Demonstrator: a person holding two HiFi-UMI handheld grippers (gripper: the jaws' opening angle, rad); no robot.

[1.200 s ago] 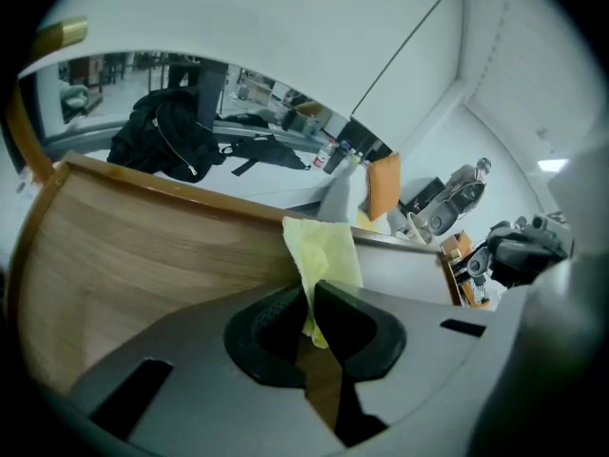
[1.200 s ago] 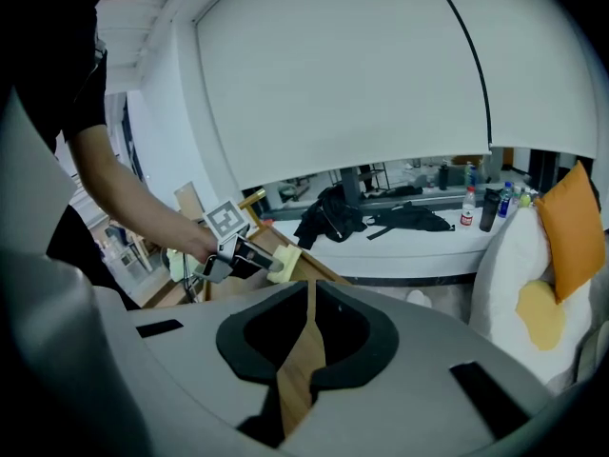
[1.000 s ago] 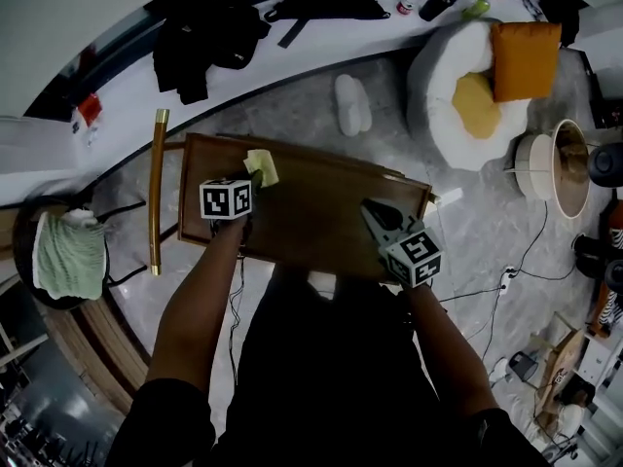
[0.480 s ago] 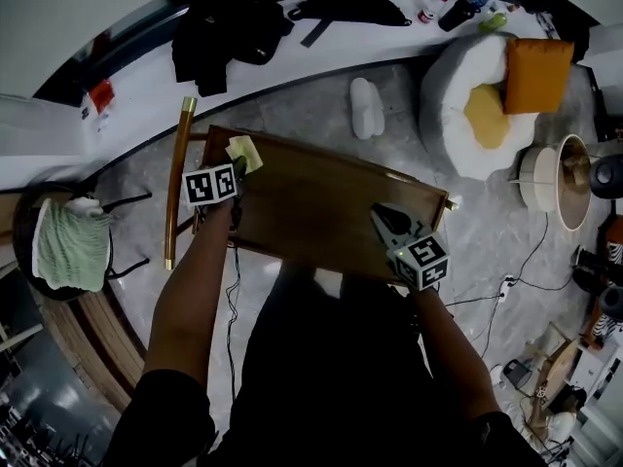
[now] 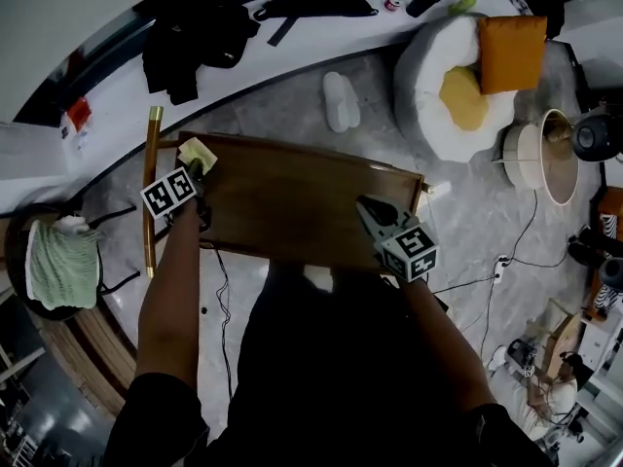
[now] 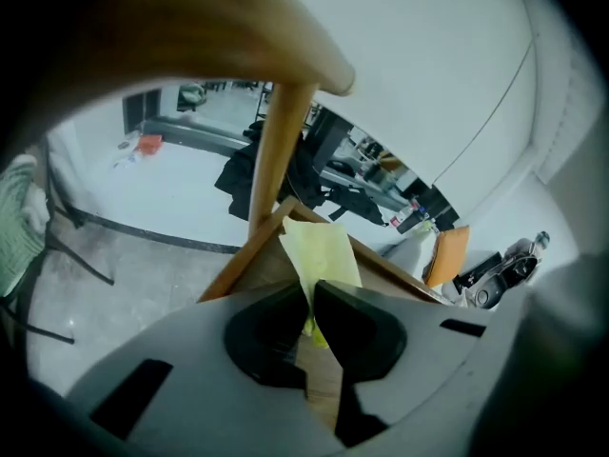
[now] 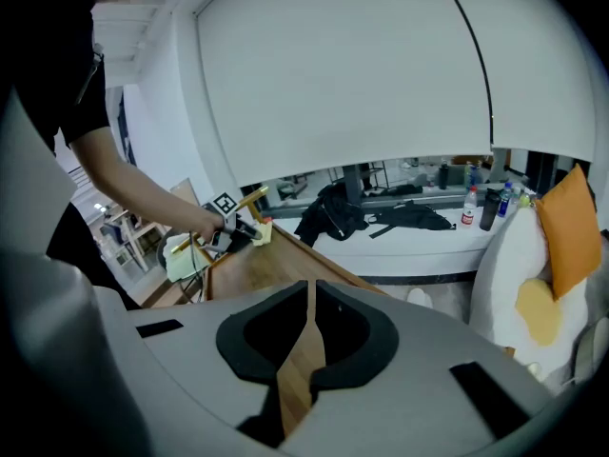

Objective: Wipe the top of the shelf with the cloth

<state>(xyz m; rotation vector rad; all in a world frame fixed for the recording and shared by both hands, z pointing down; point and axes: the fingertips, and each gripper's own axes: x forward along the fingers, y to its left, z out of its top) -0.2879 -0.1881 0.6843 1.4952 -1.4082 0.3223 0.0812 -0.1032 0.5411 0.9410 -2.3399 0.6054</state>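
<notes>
The shelf (image 5: pixel 292 202) top lies bare between the left gripper (image 5: pixel 200 170) and the right gripper (image 5: pixel 367 208), while a golden bar (image 5: pixel 150 193) runs just beside its left end.

Cloth (image 5: pixel 198 152) on shelf (image 5: pixel 292 202), far-left corner

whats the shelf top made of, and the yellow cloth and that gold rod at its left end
Shelf top: looks like wood or wood veneer, brown with lengthwise grain and a dull sheen.
Cloth: thin, soft pale-yellow fabric, possibly microfibre; it creases where the left gripper pinches it.
Rod: brass-coloured tube, probably metal, judging by its smooth gloss.
</notes>
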